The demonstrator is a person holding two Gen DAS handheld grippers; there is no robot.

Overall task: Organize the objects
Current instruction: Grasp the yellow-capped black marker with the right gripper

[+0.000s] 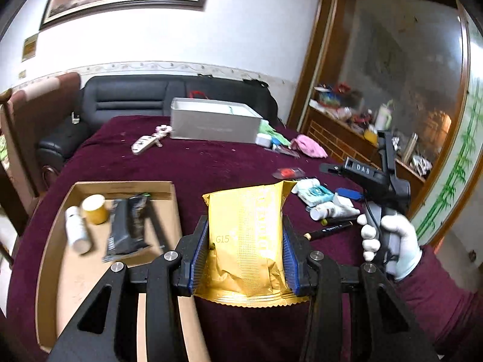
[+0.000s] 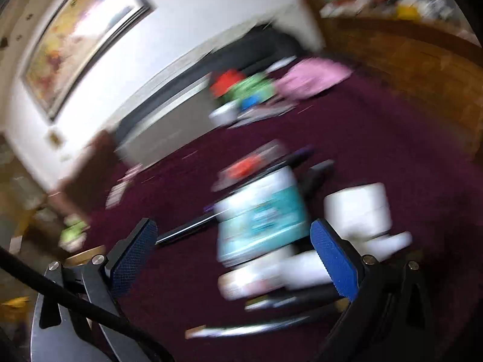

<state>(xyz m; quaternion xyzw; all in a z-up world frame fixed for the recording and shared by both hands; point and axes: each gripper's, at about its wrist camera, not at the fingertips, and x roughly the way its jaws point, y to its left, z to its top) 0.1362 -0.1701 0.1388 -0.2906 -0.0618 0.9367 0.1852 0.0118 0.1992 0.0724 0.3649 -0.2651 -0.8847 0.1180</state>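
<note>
My left gripper (image 1: 246, 235) is shut on a gold foil packet (image 1: 247, 235) and holds it above the maroon table, just right of a cardboard tray (image 1: 54, 241). The tray holds a white bottle (image 1: 77, 230), a yellow jar (image 1: 95, 209) and a black pouch (image 1: 128, 226). My right gripper (image 2: 232, 241) is open and empty in a blurred view, above a teal-and-white pack (image 2: 261, 214), a white tube (image 2: 271, 277) and a white box (image 2: 357, 208). The right gripper also shows in the left wrist view (image 1: 332, 167), held by a white-gloved hand.
A grey box (image 1: 214, 123) stands at the table's far side, with a pink cloth (image 1: 309, 146) and small items beside it. Black pens (image 1: 329, 229) lie near the teal pack (image 1: 314, 193). A black sofa (image 1: 126, 98) is behind the table. A wooden cabinet (image 1: 347, 138) is at the right.
</note>
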